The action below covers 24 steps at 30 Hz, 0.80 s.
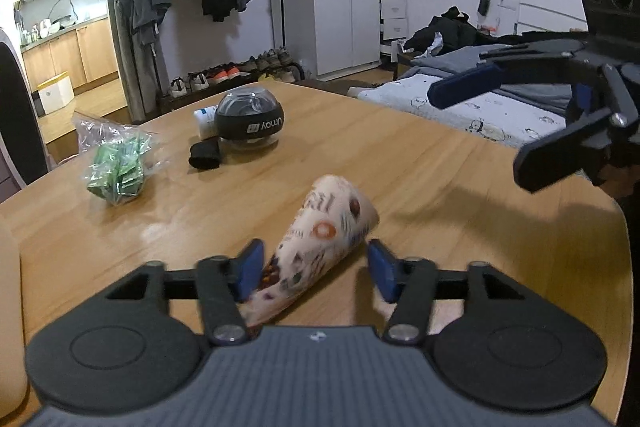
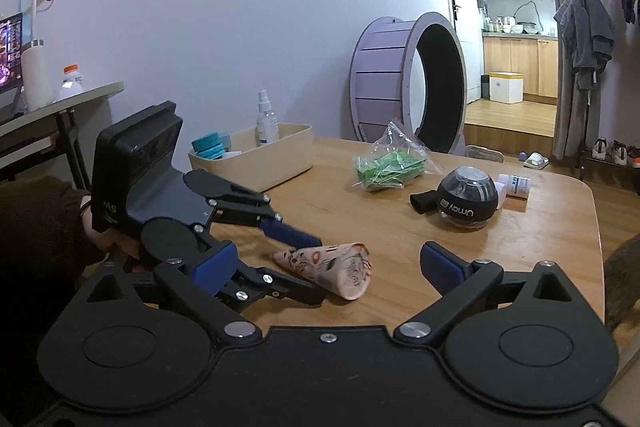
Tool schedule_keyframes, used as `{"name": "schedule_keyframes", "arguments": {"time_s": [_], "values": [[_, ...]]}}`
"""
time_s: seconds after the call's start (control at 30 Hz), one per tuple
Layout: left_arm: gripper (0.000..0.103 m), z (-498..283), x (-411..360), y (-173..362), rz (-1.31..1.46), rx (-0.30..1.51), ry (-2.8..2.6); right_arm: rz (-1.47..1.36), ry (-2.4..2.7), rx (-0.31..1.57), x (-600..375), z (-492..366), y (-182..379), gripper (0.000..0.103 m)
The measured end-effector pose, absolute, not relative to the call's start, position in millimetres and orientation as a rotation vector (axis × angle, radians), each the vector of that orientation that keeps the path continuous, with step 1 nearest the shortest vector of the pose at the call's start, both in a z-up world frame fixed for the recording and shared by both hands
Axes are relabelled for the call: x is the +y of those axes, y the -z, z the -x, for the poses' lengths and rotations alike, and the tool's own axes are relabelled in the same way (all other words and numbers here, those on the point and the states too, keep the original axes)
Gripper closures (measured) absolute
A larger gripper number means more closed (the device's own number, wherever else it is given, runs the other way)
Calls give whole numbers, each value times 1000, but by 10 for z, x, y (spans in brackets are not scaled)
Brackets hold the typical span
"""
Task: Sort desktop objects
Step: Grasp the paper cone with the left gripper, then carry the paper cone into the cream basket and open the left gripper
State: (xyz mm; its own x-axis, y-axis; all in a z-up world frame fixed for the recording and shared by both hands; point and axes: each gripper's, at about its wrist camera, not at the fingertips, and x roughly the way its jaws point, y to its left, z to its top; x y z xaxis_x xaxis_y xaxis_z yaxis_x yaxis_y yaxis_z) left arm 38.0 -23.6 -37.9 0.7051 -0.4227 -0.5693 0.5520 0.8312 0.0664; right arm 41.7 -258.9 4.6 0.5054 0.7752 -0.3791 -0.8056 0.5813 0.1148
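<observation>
1. The left claw (image 1: 316, 269) is held wide, its blue pads (image 1: 252, 269) either side of the narrow end of the printed paper cone (image 1: 324, 235), which lies on its side on the table (image 1: 440, 163); only the left pad seems to touch it.
2. The claw should be closed gently and squarely, since the cone looks likely to crush or roll away.
3. The right claw (image 2: 332, 263) is also wide and holds nothing; it should be kept clear at three o'clock.
4. Once gripped, the cone would probably be carried to the beige bin (image 2: 256, 163) at eleven o'clock.
5. Farther out, the green packet bag (image 1: 116, 163) and black gyro ball (image 1: 250, 123) lie unsorted.
</observation>
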Motion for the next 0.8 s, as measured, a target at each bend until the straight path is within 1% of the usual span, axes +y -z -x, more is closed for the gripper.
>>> {"name": "schedule_keyframes", "arguments": {"time_s": [0.03,0.07,0.1,0.43,0.5,0.57,0.8], "values": [[69,-382,-239,381,-241,576,545,77,-951,414,-2584,-417,-48,4],[74,-377,-239,373,-238,580,544,77,-947,410,-2577,-416,-48,4],[75,-374,-243,373,-236,582,539,77,-941,404,-2571,-413,-47,4],[78,-256,-212,288,-211,540,504,-20,-873,352,-2523,-471,-71,4],[78,-241,-162,243,-195,525,487,-42,-854,345,-2506,-490,-74,4],[78,-224,-100,190,-177,508,462,-55,-835,338,-2477,-505,-72,0],[78,-125,251,-63,-93,430,328,-97,-805,326,-2303,-548,-56,0]]}}
